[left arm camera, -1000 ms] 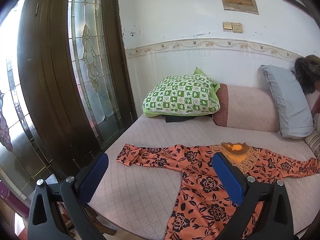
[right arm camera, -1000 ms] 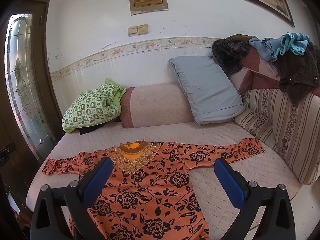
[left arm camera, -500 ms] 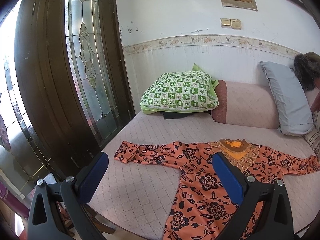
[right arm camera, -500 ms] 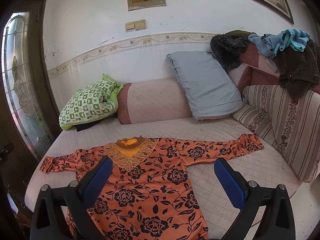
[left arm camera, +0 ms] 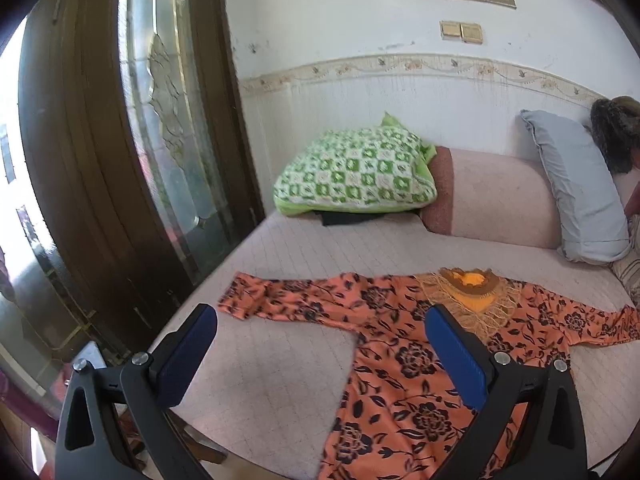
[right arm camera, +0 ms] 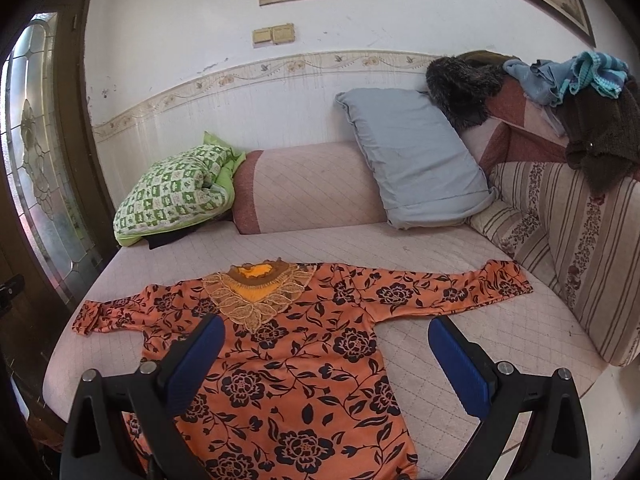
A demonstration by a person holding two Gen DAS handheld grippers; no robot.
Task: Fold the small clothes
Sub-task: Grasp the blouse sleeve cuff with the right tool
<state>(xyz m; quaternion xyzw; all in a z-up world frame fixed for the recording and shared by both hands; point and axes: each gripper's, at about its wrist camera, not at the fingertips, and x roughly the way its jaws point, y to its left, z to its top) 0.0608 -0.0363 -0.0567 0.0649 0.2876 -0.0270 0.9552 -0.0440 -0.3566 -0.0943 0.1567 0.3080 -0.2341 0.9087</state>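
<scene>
An orange long-sleeved top with black flowers (right arm camera: 304,344) lies flat, front up, on the pink quilted daybed (right arm camera: 440,248), both sleeves spread out; its gold lace collar (right arm camera: 256,292) points to the back. It also shows in the left wrist view (left arm camera: 400,364), with its left sleeve end (left arm camera: 244,296) near the bed's left edge. My left gripper (left arm camera: 320,344) is open and empty, held above the bed's front left. My right gripper (right arm camera: 326,350) is open and empty, above the top's body and right side.
A green checked pillow (left arm camera: 356,172), a pink bolster (right arm camera: 312,188) and a grey-blue pillow (right arm camera: 412,160) line the back wall. Striped cushions (right arm camera: 576,240) with piled clothes (right arm camera: 592,92) stand at the right. A wooden door with leaded glass (left arm camera: 160,120) is at the left.
Both grippers have come a little closer to the bed and the top. The top has not moved.
</scene>
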